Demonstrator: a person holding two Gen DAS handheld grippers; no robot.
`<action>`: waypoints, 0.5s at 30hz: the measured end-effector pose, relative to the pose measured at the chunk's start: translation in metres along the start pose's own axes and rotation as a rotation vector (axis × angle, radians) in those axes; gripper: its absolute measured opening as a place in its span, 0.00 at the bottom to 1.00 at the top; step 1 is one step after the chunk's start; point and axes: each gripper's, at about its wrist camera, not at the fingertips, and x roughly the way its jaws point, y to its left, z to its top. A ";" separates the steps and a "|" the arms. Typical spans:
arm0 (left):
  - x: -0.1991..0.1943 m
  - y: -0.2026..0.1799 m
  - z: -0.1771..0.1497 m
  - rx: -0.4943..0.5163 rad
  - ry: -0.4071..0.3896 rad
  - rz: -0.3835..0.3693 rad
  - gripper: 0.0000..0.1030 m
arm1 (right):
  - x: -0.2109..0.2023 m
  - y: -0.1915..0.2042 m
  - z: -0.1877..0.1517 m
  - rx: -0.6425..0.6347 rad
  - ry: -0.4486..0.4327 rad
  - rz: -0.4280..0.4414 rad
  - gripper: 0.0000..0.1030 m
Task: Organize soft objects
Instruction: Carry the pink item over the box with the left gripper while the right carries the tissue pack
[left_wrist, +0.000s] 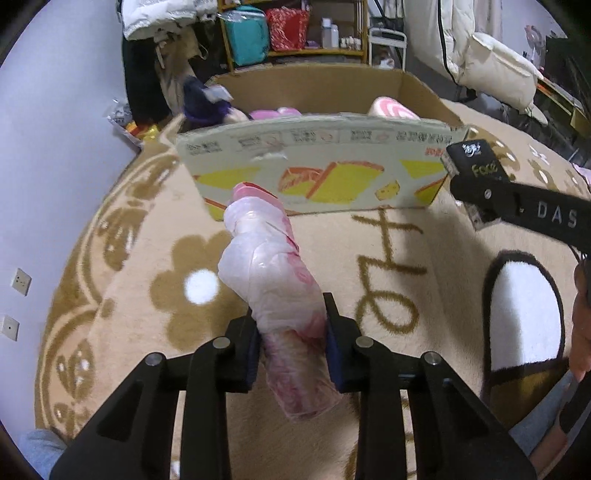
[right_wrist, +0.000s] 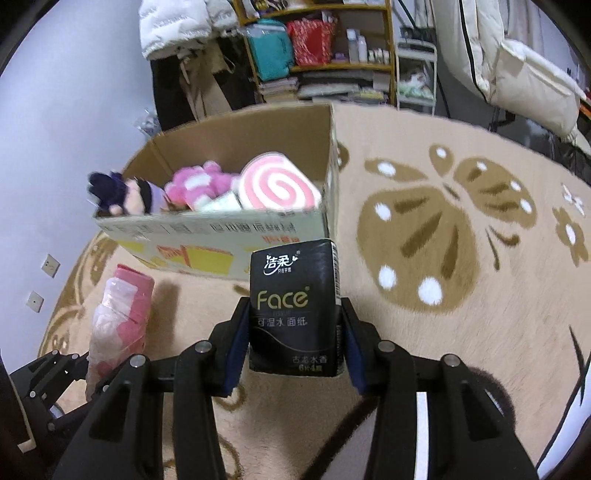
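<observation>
My left gripper (left_wrist: 290, 325) is shut on a pink and white plastic-wrapped soft pack (left_wrist: 273, 273), held above the rug in front of the cardboard box (left_wrist: 314, 173). My right gripper (right_wrist: 293, 325) is shut on a black "Face" tissue pack (right_wrist: 295, 299), held just before the box's near wall (right_wrist: 207, 236). The black pack also shows in the left wrist view (left_wrist: 476, 166), at the box's right corner. The pink pack shows in the right wrist view (right_wrist: 122, 317), low left. Inside the box lie a dark-haired doll (right_wrist: 125, 194), a pink plush (right_wrist: 195, 184) and a pink swirl cushion (right_wrist: 277, 188).
A beige rug with brown flower and butterfly patterns (right_wrist: 424, 229) covers the floor. Behind the box stand a yellow shelf with bags and bottles (right_wrist: 317, 44) and hanging coats (right_wrist: 177, 33). A white padded coat (right_wrist: 528, 74) hangs at the far right. A wall (left_wrist: 55, 110) is on the left.
</observation>
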 end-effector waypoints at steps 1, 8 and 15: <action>-0.004 -0.001 0.001 -0.003 -0.015 0.005 0.27 | -0.006 0.002 0.002 -0.005 -0.022 0.007 0.47; -0.038 0.013 0.007 -0.013 -0.137 0.024 0.27 | -0.028 0.010 0.017 -0.031 -0.115 0.034 0.47; -0.063 0.021 0.018 0.011 -0.241 0.048 0.27 | -0.043 0.014 0.027 -0.048 -0.176 0.040 0.47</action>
